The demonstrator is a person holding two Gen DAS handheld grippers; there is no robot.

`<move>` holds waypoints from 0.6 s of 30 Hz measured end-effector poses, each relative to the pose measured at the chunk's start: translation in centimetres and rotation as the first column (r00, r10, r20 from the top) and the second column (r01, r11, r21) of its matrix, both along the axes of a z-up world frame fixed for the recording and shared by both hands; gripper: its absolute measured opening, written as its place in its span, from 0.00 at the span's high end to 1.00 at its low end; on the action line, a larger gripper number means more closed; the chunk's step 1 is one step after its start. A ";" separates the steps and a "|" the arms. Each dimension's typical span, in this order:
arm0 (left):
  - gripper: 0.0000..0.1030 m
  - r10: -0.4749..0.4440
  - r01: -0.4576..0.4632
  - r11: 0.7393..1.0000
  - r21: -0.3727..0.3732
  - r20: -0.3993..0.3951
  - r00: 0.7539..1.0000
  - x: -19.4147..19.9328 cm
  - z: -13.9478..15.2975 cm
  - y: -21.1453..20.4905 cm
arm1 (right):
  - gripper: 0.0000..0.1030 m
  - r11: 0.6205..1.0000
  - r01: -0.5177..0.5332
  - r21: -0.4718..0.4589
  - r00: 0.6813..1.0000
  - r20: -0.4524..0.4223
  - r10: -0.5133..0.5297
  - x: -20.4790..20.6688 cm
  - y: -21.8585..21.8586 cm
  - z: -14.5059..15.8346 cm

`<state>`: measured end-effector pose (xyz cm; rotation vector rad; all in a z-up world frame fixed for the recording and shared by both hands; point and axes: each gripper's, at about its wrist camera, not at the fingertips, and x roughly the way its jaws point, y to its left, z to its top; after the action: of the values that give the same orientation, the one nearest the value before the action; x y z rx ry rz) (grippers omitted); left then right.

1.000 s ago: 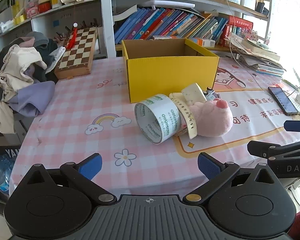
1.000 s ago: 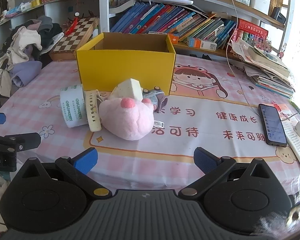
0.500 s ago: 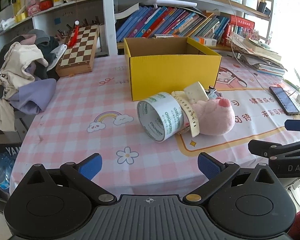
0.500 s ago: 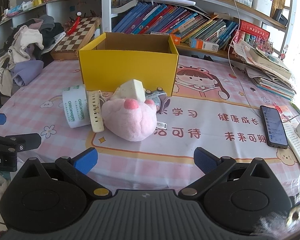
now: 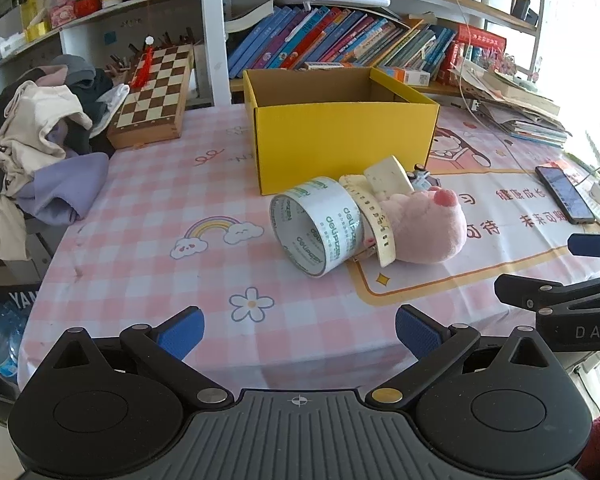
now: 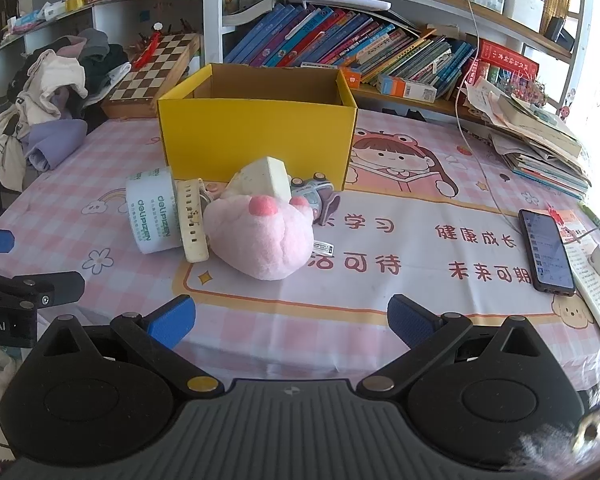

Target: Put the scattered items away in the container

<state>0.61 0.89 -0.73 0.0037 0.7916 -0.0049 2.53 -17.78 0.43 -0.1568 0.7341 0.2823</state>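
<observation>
The stuff to tidy is all bunched up right in front of the yellow box: a tape roll on its side, a cream strap pressed against it, then a pink plush with a pale wedge and a small grey toy tucked behind. Box sits open on the pink checkered table. Left gripper and right gripper both hang at the near edge, jaws spread wide, nothing in them. Phone lies off to the right.

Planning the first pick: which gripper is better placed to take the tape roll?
Left, probably. The tape roll lies almost straight ahead of the open left gripper; for the open right gripper it sits off left, beside the pink plush.
</observation>
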 end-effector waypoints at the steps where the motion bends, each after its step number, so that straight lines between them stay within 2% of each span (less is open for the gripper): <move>1: 0.00 -0.003 0.003 1.000 0.001 0.001 1.000 0.0 0.0 0.0 | 0.00 1.000 0.000 0.000 1.000 0.000 0.000 0.0 0.0 0.0; 18: 0.00 -0.014 0.014 1.000 -0.010 -0.002 1.000 -0.2 0.0 0.1 | 0.00 1.000 0.004 0.005 1.000 0.000 -0.004 -0.3 0.4 -0.2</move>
<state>0.44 0.96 -0.78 0.0003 0.7940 -0.0220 2.26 -17.36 0.24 -0.1509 0.7339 0.2801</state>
